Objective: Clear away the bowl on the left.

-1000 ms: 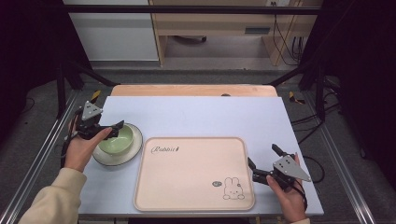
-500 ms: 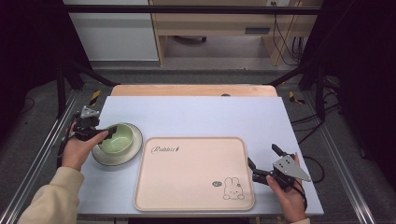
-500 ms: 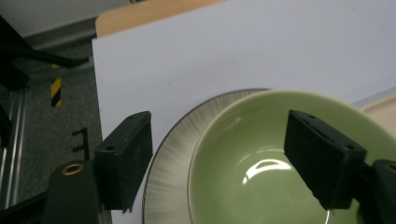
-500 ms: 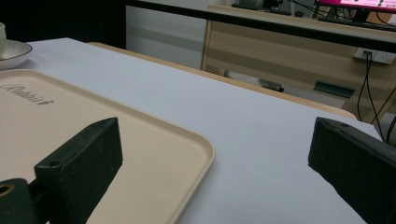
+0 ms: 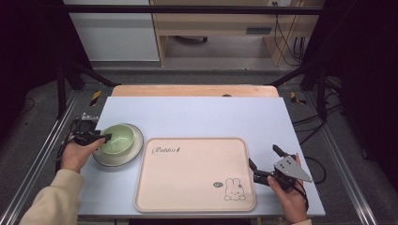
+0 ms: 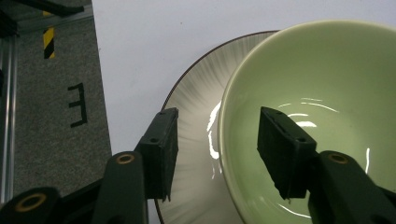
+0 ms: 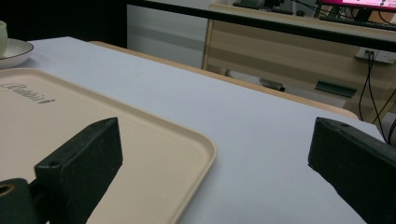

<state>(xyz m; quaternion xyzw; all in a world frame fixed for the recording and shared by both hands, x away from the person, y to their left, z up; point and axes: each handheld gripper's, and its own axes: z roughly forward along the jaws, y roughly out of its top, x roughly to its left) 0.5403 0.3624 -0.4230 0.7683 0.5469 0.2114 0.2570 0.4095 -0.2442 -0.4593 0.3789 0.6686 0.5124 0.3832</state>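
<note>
1. My left hand-held gripper (image 6: pixel 215 154) has dropped to the bowl (image 5: pixel 117 138), jaws just closing astride its rim, not yet pinching.
2. Bowl sits on its plate (image 5: pixel 133 152) left of the tray (image 5: pixel 187 192); lifting remains.
3. Right hand-held gripper (image 5: pixel 265 161) waits spread.

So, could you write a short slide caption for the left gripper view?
Left tool straddling the rim of a glossy green ceramic bowl on a ribbed grey plate, jaws just closing.
</note>
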